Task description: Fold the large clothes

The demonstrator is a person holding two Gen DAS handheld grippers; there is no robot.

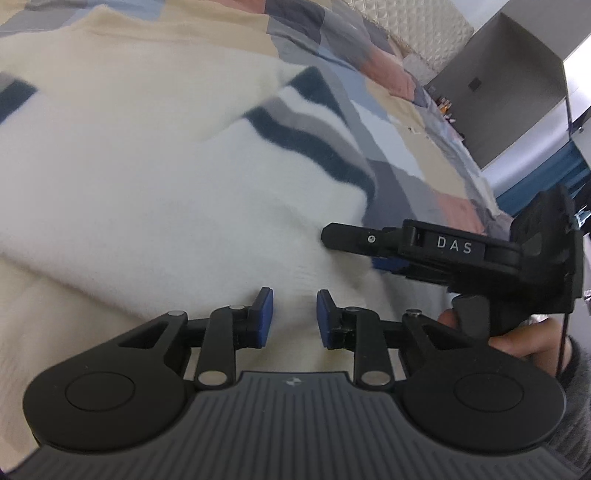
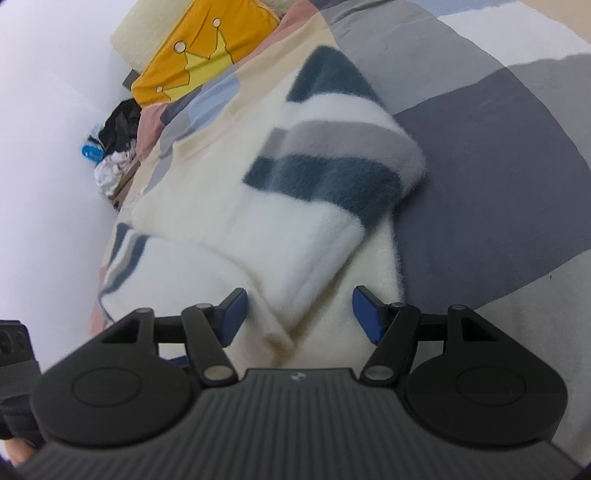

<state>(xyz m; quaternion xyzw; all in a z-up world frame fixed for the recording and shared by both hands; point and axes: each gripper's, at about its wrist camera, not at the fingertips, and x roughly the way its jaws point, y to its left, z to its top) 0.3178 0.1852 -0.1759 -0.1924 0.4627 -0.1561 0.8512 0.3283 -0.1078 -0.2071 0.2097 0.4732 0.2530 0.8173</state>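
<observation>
A fluffy cream sweater with dark teal and grey stripes lies spread on a patchwork bed cover. One striped sleeve is folded back over its body. My left gripper hovers low over the sweater's near edge. Its blue pads stand a narrow gap apart, their inner faces bare, with cloth showing beneath. My right gripper is open wide above the folded sleeve's lower corner. It also shows side-on in the left wrist view, its tip at the sweater's right edge.
A yellow pillow and a cream cushion lie at the head of the bed. Dark and white clothes are heaped by the wall. A grey cabinet stands beyond the bed. A hand holds the right gripper's handle.
</observation>
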